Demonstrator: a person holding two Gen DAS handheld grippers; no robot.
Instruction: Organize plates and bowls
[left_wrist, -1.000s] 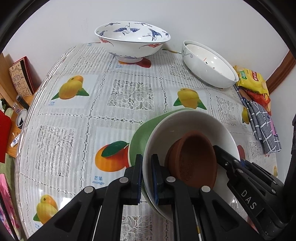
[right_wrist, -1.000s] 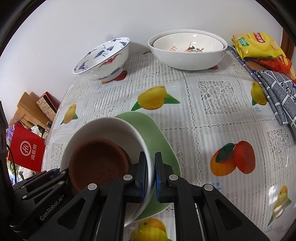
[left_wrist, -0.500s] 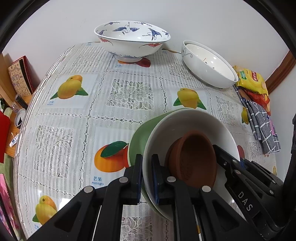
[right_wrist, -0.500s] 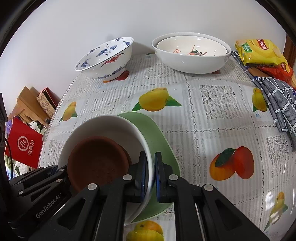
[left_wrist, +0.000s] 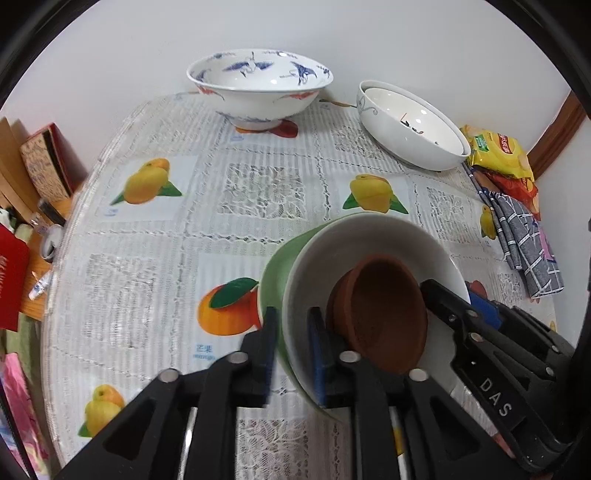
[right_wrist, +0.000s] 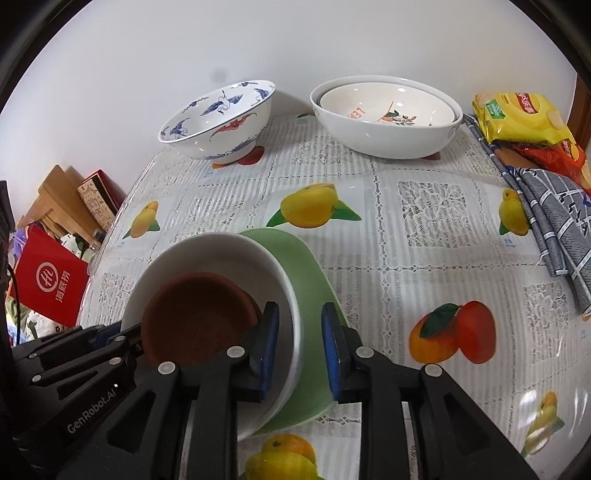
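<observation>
Left gripper (left_wrist: 291, 339) released, straddled white bowl (left_wrist: 373, 236) rim | right gripper (right_wrist: 300, 345) released, straddled same rim | brown bowl (right_wrist: 199, 317) nested inside | stack sat on green plate (right_wrist: 306, 273), on tablecloth (right_wrist: 424, 229)

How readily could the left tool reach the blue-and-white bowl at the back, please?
Probably yes: the left tool stands open astride the white bowl rim, and only tablecloth lies before the blue-and-white bowl.

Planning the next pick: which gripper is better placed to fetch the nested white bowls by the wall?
Probably right. The right gripper, open over the rim of the white bowl, has the nested white bowls ahead on its side; the left gripper, open, faces the crane bowl.
</observation>
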